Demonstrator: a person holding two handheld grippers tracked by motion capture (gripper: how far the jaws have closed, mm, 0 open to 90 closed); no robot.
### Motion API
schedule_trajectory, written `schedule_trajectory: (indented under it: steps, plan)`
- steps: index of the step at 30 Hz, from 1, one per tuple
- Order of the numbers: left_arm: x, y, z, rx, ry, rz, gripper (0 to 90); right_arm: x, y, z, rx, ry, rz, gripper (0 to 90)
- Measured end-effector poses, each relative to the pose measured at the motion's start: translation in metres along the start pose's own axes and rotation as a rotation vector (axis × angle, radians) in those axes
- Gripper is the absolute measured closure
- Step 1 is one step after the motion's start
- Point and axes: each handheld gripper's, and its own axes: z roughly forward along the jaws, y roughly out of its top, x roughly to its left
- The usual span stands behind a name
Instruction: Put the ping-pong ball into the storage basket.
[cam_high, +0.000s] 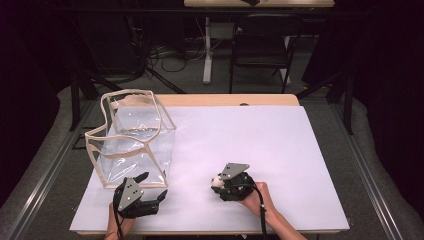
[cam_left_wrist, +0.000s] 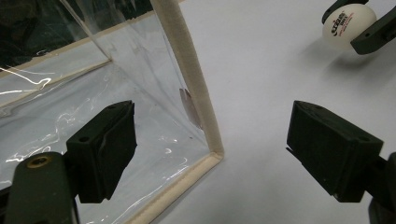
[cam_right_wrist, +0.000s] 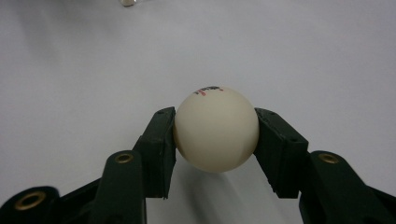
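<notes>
Black right tongs (cam_right_wrist: 215, 140) are clamped on a small round white plastic ball (cam_right_wrist: 216, 128). One black pad presses on each side of the ball, so the ball sits right in the middle between them. Red and dark writing shows on top of the ball, but it is too small to read. From the left gripper view the ball (cam_left_wrist: 348, 25) has a red word and small dark marks, and these are also too blurry to read.

Next to the ball, near the front edge of the white bench (cam_high: 280, 145), the black left tongs (cam_high: 152, 186) have their jaws wide apart with nothing between them. Just past the left tongs stands a clear plastic bag with cream cloth edges (cam_high: 132, 140). The ball (cam_high: 216, 182) is well apart from that bag.
</notes>
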Motion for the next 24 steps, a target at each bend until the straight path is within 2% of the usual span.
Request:
schedule_trajectory:
  steps: [24]
  plan:
    - [0.0,0.0,0.002,0.005,0.0,0.0,16.0,-0.008,0.007,-0.012,-0.028,-0.04,0.005,50.6]
